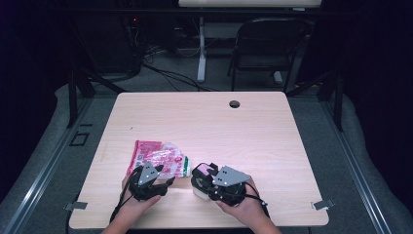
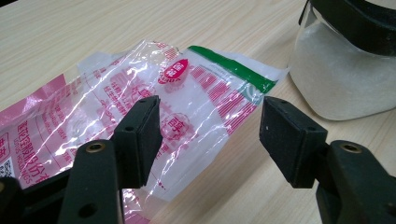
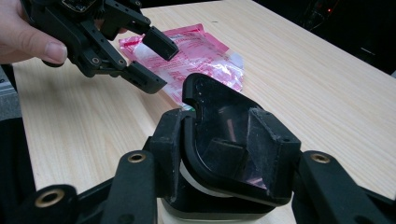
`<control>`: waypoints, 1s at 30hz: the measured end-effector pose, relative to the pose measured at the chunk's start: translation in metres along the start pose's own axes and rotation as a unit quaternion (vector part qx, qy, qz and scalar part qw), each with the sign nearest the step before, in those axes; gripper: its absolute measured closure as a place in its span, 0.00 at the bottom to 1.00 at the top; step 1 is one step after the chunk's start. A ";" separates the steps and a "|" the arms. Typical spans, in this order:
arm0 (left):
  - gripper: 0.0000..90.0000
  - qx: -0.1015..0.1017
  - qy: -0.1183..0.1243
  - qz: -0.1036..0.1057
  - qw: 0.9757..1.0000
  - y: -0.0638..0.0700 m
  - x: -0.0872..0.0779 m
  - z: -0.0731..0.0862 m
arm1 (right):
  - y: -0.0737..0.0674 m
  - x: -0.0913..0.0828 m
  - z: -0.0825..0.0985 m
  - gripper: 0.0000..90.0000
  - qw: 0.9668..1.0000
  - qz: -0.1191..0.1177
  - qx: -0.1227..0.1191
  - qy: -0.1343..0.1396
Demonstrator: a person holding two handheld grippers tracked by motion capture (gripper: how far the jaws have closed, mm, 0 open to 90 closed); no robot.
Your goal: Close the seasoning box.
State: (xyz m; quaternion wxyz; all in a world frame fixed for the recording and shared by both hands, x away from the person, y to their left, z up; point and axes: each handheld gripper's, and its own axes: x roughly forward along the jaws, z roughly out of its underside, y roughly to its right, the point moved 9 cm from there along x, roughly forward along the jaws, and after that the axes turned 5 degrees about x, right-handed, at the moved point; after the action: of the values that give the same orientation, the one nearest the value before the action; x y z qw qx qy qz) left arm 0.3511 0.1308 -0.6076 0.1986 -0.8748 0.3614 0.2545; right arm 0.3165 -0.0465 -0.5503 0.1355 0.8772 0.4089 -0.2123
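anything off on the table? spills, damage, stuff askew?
No spill. The pink plastic bag lies flat, crumpled and apparently empty beside the jar of white granules. The jar's black flip lid stands open, with the right gripper around the jar's top.

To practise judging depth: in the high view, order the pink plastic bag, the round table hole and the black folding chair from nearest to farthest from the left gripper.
1. Pink plastic bag, right beside the left gripper.
2. Round table hole, far edge.
3. Black folding chair, beyond the table.
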 end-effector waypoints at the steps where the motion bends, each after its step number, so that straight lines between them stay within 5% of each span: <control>1: 0.43 0.000 0.000 0.000 1.000 0.000 0.000 0.000 | 0.000 0.000 0.000 0.61 1.000 -0.001 0.000 -0.001; 30: 0.43 0.000 0.000 0.000 1.000 0.000 0.000 0.000 | -0.007 0.005 0.004 0.59 1.000 -0.016 0.001 -0.013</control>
State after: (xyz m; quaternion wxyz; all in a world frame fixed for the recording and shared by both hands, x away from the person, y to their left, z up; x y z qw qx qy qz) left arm 0.3512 0.1311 -0.6074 0.1987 -0.8749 0.3613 0.2540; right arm 0.3131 -0.0406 -0.5565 0.1366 0.8678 0.4209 -0.2261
